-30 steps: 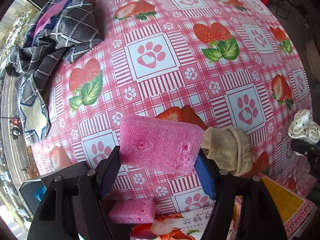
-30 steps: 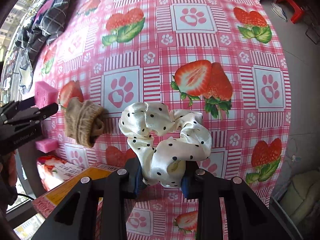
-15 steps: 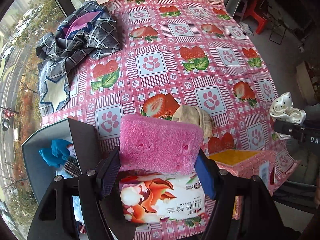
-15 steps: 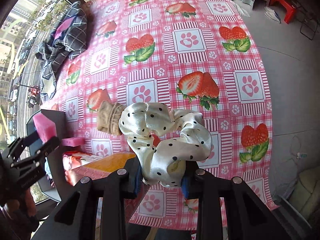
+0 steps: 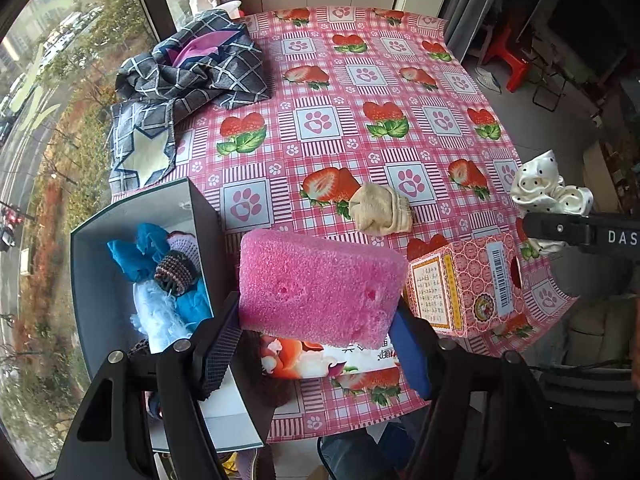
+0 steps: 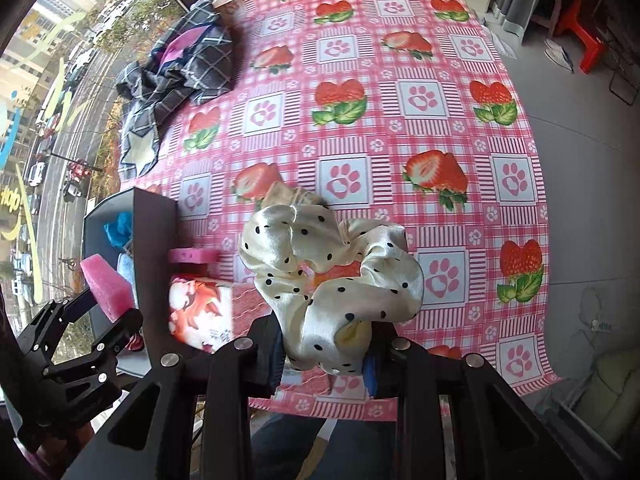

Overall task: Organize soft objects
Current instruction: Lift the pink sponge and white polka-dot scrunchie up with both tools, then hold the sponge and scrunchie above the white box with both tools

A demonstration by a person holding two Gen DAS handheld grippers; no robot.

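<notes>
Pink sponge (image 5: 320,292) clamped in left claw (image 5: 316,336) now higher; right claw (image 6: 324,356) still grips scrunchie (image 6: 332,280).

The sponge (image 5: 320,288) is bright pink, as is the smaller sponge (image 6: 193,256) lying beside the box. The scrunchie (image 6: 332,280) is cream satin with black polka dots. The tablecloth (image 5: 360,92) is pink-and-white gingham printed with red strawberries, green leaves and pink paw prints. The sock (image 5: 380,210) is beige. The blanket (image 5: 192,76) is dark grey with white checks, a purple patch and a pale star. The box (image 5: 100,280) is grey, holding blue and white fluff.
</notes>
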